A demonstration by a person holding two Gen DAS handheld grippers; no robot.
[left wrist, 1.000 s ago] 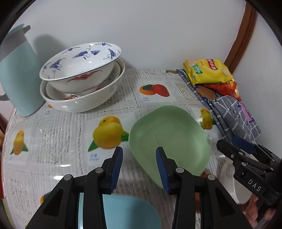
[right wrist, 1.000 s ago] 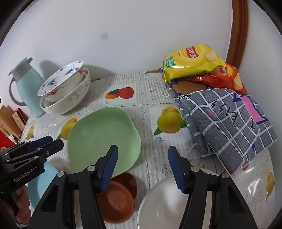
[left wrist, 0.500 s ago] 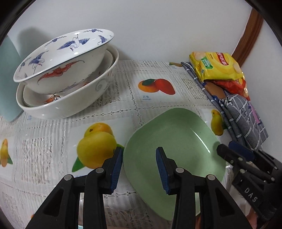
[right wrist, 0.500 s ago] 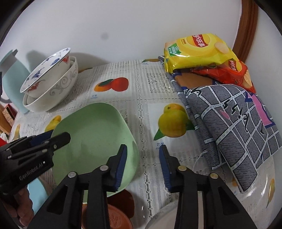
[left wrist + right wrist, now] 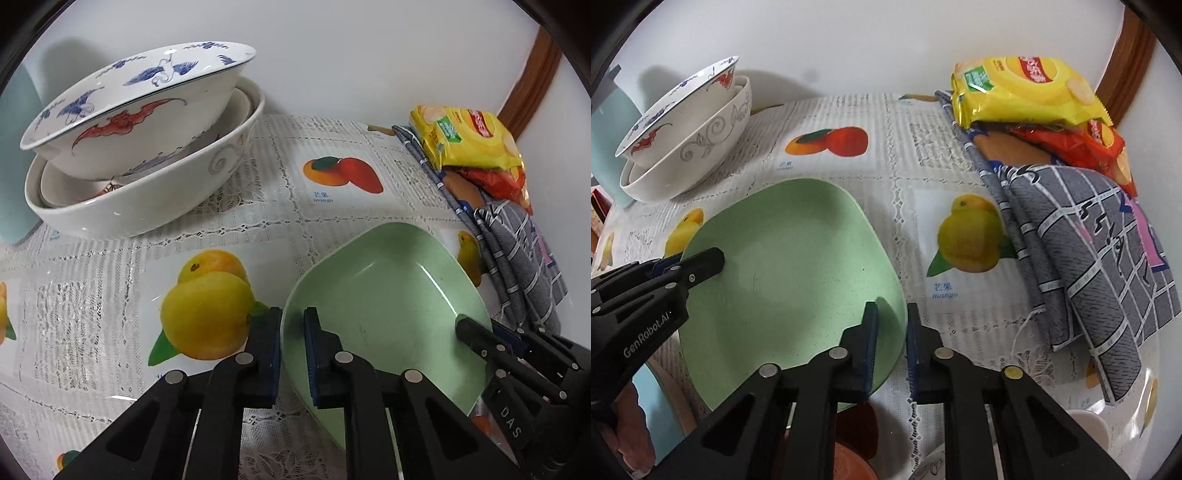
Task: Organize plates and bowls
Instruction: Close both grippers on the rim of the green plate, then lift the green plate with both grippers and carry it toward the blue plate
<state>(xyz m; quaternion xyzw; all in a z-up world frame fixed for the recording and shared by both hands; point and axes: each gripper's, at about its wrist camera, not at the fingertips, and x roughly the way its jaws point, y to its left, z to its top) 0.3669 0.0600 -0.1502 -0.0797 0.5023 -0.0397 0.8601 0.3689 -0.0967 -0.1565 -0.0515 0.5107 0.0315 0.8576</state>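
Observation:
A pale green square plate (image 5: 388,295) (image 5: 790,273) lies mid-table, and both grippers hold it by opposite edges. My left gripper (image 5: 293,332) has its jaws closing tight on the plate's left rim, with the blue pads (image 5: 309,343) pressing it. My right gripper (image 5: 892,332) is likewise closing on the right rim, one finger inside and one outside. Each gripper also shows in the other's view, the right gripper (image 5: 476,332) and the left gripper (image 5: 701,262). At the back left a tilted crane-painted bowl (image 5: 140,110) (image 5: 676,99) rests in a big white bowl (image 5: 147,206) (image 5: 690,158).
A teal jug (image 5: 14,147) (image 5: 607,125) stands behind the bowls. Yellow and red snack bags (image 5: 465,136) (image 5: 1023,88) lie on a grey checked cloth (image 5: 517,258) (image 5: 1089,251) at the right. Near me sit a brown dish (image 5: 857,454), a light blue plate (image 5: 661,402) and a white bowl (image 5: 1086,424).
Both grippers came forward and down to the green plate. Their jaws went from wide apart to closed on its opposite rims.

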